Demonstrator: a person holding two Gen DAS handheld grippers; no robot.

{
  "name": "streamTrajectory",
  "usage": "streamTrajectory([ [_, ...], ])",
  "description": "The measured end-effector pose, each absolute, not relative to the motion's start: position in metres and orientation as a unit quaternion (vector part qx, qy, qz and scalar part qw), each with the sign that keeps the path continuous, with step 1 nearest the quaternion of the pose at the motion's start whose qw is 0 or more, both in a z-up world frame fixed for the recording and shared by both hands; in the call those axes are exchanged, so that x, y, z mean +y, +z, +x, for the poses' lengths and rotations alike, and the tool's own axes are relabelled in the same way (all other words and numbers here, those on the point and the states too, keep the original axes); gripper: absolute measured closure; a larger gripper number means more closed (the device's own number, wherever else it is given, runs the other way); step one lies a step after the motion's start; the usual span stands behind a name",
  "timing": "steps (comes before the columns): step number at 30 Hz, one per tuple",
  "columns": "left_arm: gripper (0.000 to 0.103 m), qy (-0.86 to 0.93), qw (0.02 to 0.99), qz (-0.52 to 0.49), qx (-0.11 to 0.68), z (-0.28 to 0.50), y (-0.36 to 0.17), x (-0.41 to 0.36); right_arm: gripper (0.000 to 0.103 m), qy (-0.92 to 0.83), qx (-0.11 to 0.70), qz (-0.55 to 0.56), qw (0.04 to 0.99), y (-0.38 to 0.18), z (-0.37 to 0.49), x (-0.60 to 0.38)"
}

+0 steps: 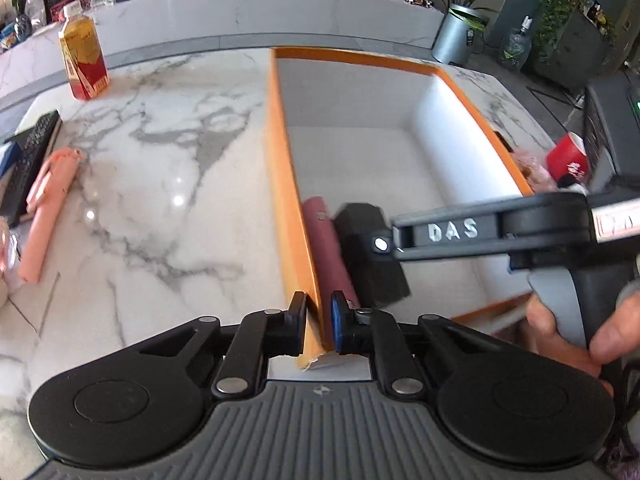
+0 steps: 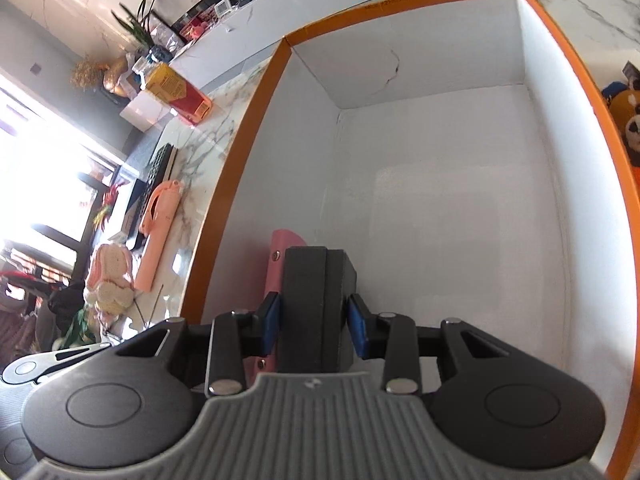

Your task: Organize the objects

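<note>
Placing step: you are lowering the black block (image 2: 316, 304) into the box.
Left gripper (image 1: 318, 322): clamped on the orange box wall (image 1: 288, 184); keep it steady.
Right gripper (image 2: 314, 330): clamped on the block.
Maroon case (image 1: 330, 252): lies along the left wall; seat the block just beside it.
Far box floor (image 2: 440, 200): bare; leave it free.

box (image 1: 288, 184) near corner sits behind the left gripper (image 1: 318, 322), so pad contact on the wall is hard to read. pink case (image 2: 286, 242) mostly hidden behind the black block (image 2: 316, 304) in right wrist view. red cup (image 1: 568, 158) blurred, logo unreadable. bottle (image 1: 82, 60) label too small to read. plush toy (image 2: 628, 120) cut off at right edge. hand (image 1: 576, 332) cut off at right edge.
</note>
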State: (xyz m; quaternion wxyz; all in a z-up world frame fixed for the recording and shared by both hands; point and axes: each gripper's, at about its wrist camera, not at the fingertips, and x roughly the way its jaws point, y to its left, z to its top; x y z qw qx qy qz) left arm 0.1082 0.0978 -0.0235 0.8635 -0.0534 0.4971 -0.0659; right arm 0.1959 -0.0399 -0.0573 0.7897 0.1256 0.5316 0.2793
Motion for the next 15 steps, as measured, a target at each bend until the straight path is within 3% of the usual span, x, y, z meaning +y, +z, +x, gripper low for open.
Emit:
streamTrajectory([
  [10, 0.085, -0.048, 0.870, -0.111, 0.478, 0.083, -0.025, 0.096, 0.064, 0.305, 0.547, 0.078, 0.776, -0.056, 0.176, -0.035],
  [15, 0.084, -0.048, 0.872, -0.133, 0.469, 0.078, -0.023, 0.099, 0.053, 0.314, 0.546, 0.095, 0.771, -0.055, 0.171, -0.042],
])
